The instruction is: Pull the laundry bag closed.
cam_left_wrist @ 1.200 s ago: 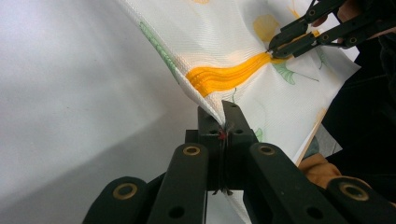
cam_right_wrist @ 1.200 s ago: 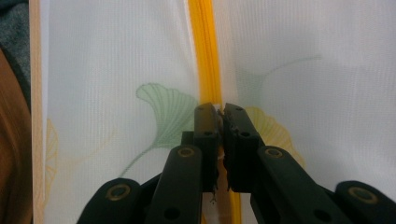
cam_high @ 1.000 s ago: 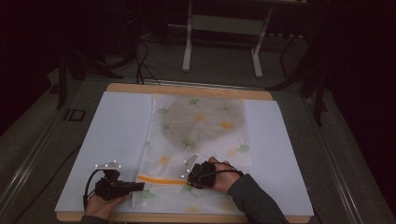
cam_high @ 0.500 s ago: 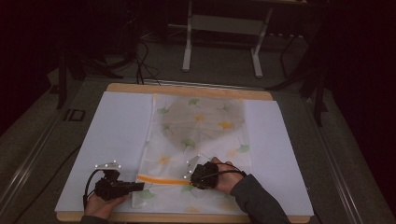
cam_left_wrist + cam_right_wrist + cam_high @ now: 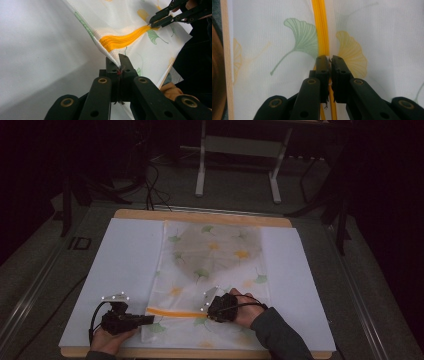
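High view: a leaf-printed cloth [image 5: 215,270] lies mid-frame on the counter [image 5: 125,265]. The left hand-held gripper [image 5: 147,319] sits lower left and the right hand-held gripper [image 5: 206,306] low centre, both on its orange stripe [image 5: 175,313].

Left gripper view: jaws clamped on the cloth's edge [image 5: 110,53] at centre.

Right gripper view: jaws pinched closed on the stripe [image 5: 322,27], centre.

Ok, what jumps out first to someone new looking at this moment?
The white ginkgo-leaf cloth spread down the table's middle, crossed near the person by a bright orange stripe. The left gripper pinches the cloth's edge at the stripe's end, while the right gripper is clamped on the stripe farther along.
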Available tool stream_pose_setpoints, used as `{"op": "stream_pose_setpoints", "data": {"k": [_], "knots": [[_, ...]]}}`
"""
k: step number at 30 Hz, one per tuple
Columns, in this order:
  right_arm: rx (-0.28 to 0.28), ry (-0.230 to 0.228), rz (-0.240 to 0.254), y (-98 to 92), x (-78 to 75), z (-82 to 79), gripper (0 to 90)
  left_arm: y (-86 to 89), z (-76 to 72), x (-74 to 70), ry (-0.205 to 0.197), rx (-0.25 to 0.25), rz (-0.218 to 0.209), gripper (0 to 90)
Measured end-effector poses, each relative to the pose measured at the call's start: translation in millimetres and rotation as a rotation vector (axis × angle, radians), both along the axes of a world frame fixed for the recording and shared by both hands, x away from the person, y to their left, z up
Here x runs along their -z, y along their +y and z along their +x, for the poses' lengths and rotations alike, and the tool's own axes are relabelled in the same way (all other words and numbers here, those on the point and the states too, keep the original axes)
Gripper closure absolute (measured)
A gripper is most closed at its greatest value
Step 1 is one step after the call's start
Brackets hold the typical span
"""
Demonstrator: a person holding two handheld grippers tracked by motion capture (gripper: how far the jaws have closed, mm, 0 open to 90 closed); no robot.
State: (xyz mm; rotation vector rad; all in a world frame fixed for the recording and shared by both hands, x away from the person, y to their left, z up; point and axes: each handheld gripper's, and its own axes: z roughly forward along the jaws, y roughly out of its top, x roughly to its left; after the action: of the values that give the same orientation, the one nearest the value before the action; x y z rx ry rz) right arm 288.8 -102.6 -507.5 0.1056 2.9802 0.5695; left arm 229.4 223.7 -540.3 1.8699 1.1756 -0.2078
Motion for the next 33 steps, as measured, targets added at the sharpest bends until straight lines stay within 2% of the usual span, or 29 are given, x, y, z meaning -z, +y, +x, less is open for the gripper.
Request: {"op": "stream_pose_setpoints", "data": {"k": [33], "knots": [[0.057,0.008,-0.028,-34.4,-0.6,2.1,85.0,2.4,-0.5,0.3,0.002,-0.009,0.0,88.6]]}}
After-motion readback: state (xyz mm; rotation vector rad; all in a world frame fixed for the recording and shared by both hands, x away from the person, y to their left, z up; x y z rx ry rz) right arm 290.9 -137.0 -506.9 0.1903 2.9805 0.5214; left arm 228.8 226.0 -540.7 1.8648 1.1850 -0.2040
